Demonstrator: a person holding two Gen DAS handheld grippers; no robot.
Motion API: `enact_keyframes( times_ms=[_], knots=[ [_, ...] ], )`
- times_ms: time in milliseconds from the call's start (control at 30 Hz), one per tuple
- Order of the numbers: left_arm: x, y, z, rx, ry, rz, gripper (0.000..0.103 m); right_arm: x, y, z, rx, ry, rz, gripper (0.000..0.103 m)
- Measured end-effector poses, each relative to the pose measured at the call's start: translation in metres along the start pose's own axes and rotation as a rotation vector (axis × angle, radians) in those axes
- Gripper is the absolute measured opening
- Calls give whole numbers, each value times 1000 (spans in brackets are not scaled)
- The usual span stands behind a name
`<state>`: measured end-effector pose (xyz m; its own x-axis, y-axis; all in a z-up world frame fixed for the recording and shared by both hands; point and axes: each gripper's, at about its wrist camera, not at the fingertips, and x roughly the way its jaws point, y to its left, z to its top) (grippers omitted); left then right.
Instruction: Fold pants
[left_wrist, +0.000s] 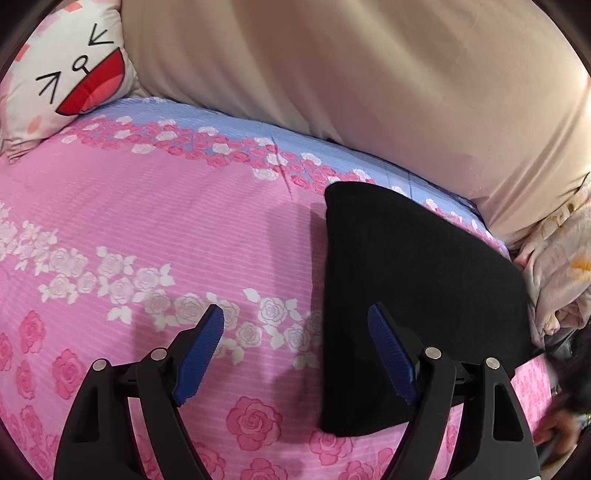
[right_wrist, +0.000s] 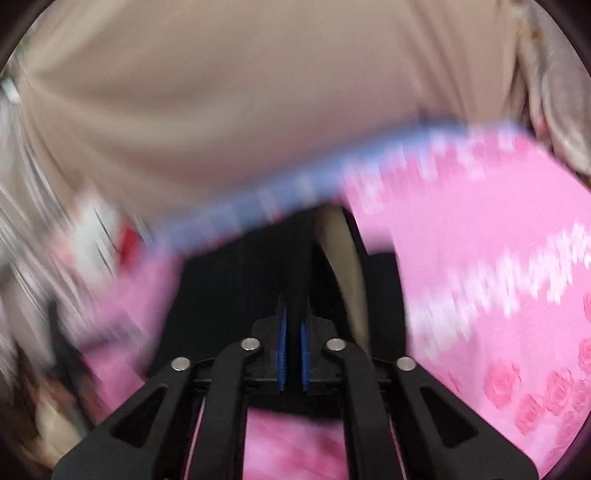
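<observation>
Gripping black pants (right_wrist: 236, 295), right gripper (right_wrist: 293, 325) fingers pressed together on fabric; view blurred. Left gripper (left_wrist: 295, 317) fingers apart, holding nothing, beside folded pants (left_wrist: 413, 295) on pink floral bed (left_wrist: 166, 221). Cartoon pillow (left_wrist: 70, 70), beige bedding (left_wrist: 369, 74) behind.

Black pants (left_wrist: 413, 295) on pink rose-print sheet (left_wrist: 147, 206), blue-banded; beige curtain (left_wrist: 369, 66)

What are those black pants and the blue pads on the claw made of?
The pants look like soft matte knit or fleece: deep black, no sheen. I cannot tell the fibre. The pads on the left claw look like moulded rubber or plastic, with ribbed faces and toothed edges.
</observation>
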<state>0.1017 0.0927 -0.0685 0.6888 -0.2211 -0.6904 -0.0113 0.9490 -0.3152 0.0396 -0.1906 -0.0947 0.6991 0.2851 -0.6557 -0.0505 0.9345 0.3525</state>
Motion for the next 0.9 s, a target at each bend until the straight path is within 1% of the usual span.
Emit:
enact_keyframes(
  times_ms=[33, 67, 100, 133, 167, 200, 233, 267, 300, 333, 367, 433, 467, 533, 567, 600, 633, 667, 700, 767, 833, 867, 900],
  knots=[
    [4, 0, -1, 0, 13, 4, 77, -9, -6, -5, 43, -77, 36, 12],
    [8, -1, -1, -1, 27, 7, 77, -19, -13, -4, 120, -97, 54, 24],
    [9, -1, -2, -2, 36, 4, 77, -31, -17, 0, 166, -123, 60, 35],
    [8, -1, -3, -4, 33, -1, 77, -41, -20, 2, 184, -163, 65, 46],
    [6, -1, -3, -6, 25, -5, 77, -51, -22, 5, 182, -216, 73, 74],
    [4, -1, -4, -3, 15, -8, 77, -54, -22, 9, 167, -222, 61, 81],
    [4, -2, -4, 2, 13, -8, 77, -51, -22, 12, 151, -202, 53, 81],
    [4, -4, -5, 10, 14, -6, 77, -46, -21, 16, 134, -173, 61, 77],
    [5, -6, -5, 20, 16, -4, 77, -42, -19, 19, 129, -165, 73, 70],
    [5, -8, -6, 26, 17, -3, 77, -37, -15, 21, 121, -154, 86, 69],
    [5, -10, -7, 31, 19, -3, 77, -28, -10, 23, 101, -136, 91, 64],
    [6, -13, -8, 32, 24, -4, 77, -10, -5, 24, 80, -99, 63, 63],
    [6, -13, -9, 34, 26, -6, 77, 3, -6, 24, 92, -66, 57, 63],
    [6, -14, -11, 42, 30, -4, 77, 14, -7, 23, 100, -55, 56, 63],
    [6, -14, -11, 45, 30, 1, 77, 17, -5, 22, 91, -56, 51, 63],
    [6, -14, -12, 48, 28, 8, 77, 17, -3, 21, 86, -60, 51, 61],
    [6, -13, -12, 49, 27, 15, 77, 17, -1, 20, 85, -61, 58, 54],
    [7, -13, -12, 46, 29, 20, 77, 18, 1, 20, 81, -56, 62, 41],
    [8, -12, -11, 40, 33, 22, 77, 17, 3, 21, 78, -61, 69, 21],
    [10, -13, -9, 32, 38, 26, 77, 8, 5, 28, 111, -85, 141, 17],
    [8, -15, -6, 40, 33, 26, 77, -14, 12, 37, 125, -148, 192, 16],
    [6, -17, -4, 45, 24, 28, 77, -30, 16, 40, 119, -185, 204, 16],
    [2, -18, -3, 53, 13, 25, 77, -42, 19, 40, 110, -211, 195, 16]
  ],
)
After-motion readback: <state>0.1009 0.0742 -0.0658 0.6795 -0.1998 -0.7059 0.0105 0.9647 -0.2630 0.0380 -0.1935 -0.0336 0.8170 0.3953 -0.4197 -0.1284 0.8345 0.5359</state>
